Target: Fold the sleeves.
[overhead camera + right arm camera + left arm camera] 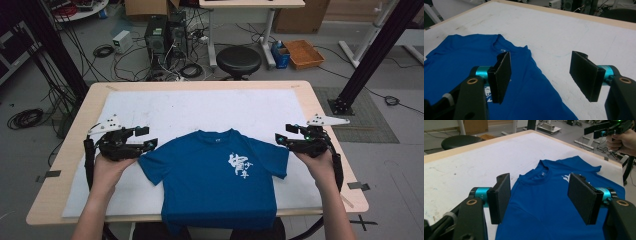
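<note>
Blue short-sleeved cotton T-shirt (215, 177) with white print on the chest lies flat, face up, on the white sheet (200, 107) covering my wooden worktop (325, 130). Collar points to 12 o'clock, hem hangs over the near edge at 6 o'clock; that layout leaves both sleeves spread and reachable, likely set up for folding. My left gripper (147, 137) sits at 9 o'clock of the shirt, just beside the left sleeve tip, jaws spread wide with nothing between them. In the left gripper view the pads (501, 197) frame the collar and shoulder, hanging above the cloth, no contact. My right gripper (282, 135) mirrors it at 3 o'clock by the right sleeve, jaws also wide apart and empty; in the right gripper view one pad is over blue fabric, the other over bare sheet. Both held level and symmetric, I judge so each can pinch a sleeve or shoulder edge together. No grasp made yet.
</note>
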The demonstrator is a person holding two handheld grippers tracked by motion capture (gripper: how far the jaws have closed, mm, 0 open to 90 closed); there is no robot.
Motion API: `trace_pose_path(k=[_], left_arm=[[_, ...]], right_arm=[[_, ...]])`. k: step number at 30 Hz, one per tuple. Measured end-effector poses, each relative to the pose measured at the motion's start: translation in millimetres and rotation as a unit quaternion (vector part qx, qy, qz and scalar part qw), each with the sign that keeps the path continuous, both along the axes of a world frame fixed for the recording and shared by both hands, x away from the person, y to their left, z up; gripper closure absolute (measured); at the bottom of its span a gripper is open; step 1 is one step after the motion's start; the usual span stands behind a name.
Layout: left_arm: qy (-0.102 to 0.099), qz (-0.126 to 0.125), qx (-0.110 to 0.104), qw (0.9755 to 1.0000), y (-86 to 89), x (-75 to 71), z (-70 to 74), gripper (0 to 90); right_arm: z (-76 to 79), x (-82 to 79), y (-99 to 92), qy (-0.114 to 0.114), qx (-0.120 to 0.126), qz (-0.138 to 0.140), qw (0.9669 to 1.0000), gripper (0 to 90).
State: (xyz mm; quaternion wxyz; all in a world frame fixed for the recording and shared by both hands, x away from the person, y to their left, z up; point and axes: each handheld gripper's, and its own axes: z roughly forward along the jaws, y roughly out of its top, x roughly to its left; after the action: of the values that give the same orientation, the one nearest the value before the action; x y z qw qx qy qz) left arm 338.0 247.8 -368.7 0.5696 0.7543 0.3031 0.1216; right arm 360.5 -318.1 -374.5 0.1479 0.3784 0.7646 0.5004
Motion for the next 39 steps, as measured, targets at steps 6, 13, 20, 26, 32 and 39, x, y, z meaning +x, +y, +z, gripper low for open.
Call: trace_pose_path(k=[6,13,20,26,32,39], left_arm=[[-0.008,0.008,0.000,0.9999,4.9,-1.6,-3.0,35.2],[0.011,0.017,-0.001,0.9998,22.2,-3.0,-7.3,35.3],[0.038,0.047,0.015,0.9980,39.3,0.4,-20.9,35.7],[0.078,0.057,0.043,0.9944,45.9,4.2,-43.6,54.4],[0.097,0.065,0.096,0.9885,43.3,8.4,-56.8,64.6],[0.122,0.077,0.147,0.9786,39.5,11.0,-64.3,64.5]], right_arm=[[1.2,-0.7,-2.4,-0.006,0.001,-0.004,1.0000,36.0],[10.1,-0.9,-10.0,-0.017,0.009,-0.016,0.9997,40.2],[10.8,-2.6,-12.7,-0.025,0.009,-0.027,0.9993,39.6],[9.3,-2.1,-10.5,-0.025,0.002,-0.026,0.9993,39.6],[9.1,-2.1,-10.1,-0.025,0.001,-0.028,0.9993,39.7],[9.4,-3.0,-9.3,-0.026,0.000,-0.029,0.9993,39.5]])
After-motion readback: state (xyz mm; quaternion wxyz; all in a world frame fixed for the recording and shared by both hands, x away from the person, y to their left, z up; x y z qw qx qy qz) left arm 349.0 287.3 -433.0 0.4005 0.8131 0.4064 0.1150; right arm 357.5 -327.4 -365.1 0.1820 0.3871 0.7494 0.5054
